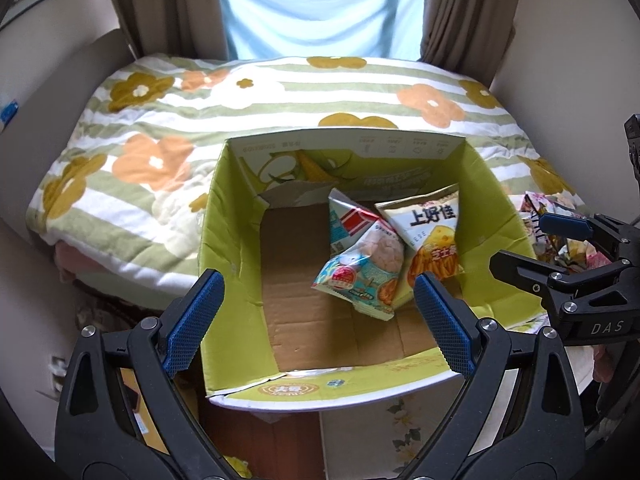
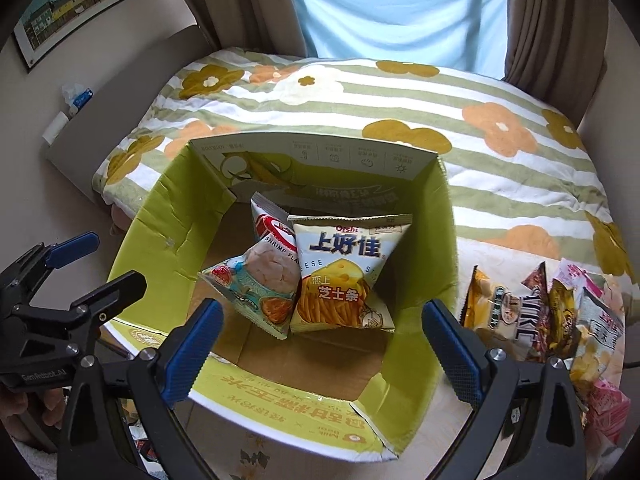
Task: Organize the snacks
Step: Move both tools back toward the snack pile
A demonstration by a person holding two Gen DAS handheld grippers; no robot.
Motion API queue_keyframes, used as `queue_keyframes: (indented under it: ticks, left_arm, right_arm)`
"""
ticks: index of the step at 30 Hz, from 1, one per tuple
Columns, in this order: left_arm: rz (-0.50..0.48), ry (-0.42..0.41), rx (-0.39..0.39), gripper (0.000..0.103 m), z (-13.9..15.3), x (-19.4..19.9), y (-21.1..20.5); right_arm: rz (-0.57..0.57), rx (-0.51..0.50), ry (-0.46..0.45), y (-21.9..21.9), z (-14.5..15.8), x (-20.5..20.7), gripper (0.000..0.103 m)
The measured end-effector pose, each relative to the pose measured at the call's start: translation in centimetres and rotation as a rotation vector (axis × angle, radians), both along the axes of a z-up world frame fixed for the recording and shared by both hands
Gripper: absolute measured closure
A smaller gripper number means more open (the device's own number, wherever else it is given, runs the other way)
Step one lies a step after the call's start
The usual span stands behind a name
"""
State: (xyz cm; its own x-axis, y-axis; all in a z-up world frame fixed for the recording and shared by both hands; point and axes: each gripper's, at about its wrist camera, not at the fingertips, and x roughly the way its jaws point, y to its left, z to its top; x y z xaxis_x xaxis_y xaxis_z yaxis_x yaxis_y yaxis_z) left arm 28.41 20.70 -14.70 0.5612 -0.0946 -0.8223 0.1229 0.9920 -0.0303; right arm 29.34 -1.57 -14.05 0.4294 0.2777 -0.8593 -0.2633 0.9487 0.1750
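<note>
Behind everything a curtained window is letting in daylight, and a flower-patterned striped blanket is covering the bed on which the work is being done.

A green cardboard box, open-topped, is being used as the container. Two snack bags are lying inside it: a cheese-stick bag, white and yellow with orange sticks printed low on its face, and a shrimp-chip bag, pale teal with a red emblem. The two are leaning against each other toward the box's right side; the left of the brown floor is being left bare.

A pile of unsorted snack bags is waiting on the bed just right of the box.

Handling, as judged: the bags are being taken as light, air-puffed and crinkly, with slippery film and brittle contents. A pinch on the crimped top seam or a corner is being preferred over a squeeze across the belly.

Left gripper is being held spread wide above the box, nothing between its pads. Right gripper is likewise being held released and empty over the box.
</note>
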Motion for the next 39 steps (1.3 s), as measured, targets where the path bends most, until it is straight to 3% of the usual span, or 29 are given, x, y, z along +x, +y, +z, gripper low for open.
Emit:
queue_keyframes:
  ticks: [11,22,30,39]
  left_arm:
    - [-0.075,-0.038,-0.012,0.008,2.5,-1.9,-5.8]
    - [-0.138,-0.016,-0.061,0.008,3.2,-5.3,-17.3]
    - [-0.203,0.025,-0.092,0.008,1.9,-7.2,-27.0]
    - [-0.268,0.104,-0.088,0.008,-2.4,-8.5,-37.1]
  right_arm:
    - [-0.074,0.017,-0.095,-5.8,2.8,-3.2,0.004]
    - [-0.095,-0.016,-0.144,-17.2,5.1,-7.7,0.004]
    - [-0.111,-0.044,-0.160,-26.6,5.2,-10.0,0.004]
    - [-0.079,-0.055,-0.155,-34.6,2.8,-11.8,0.004]
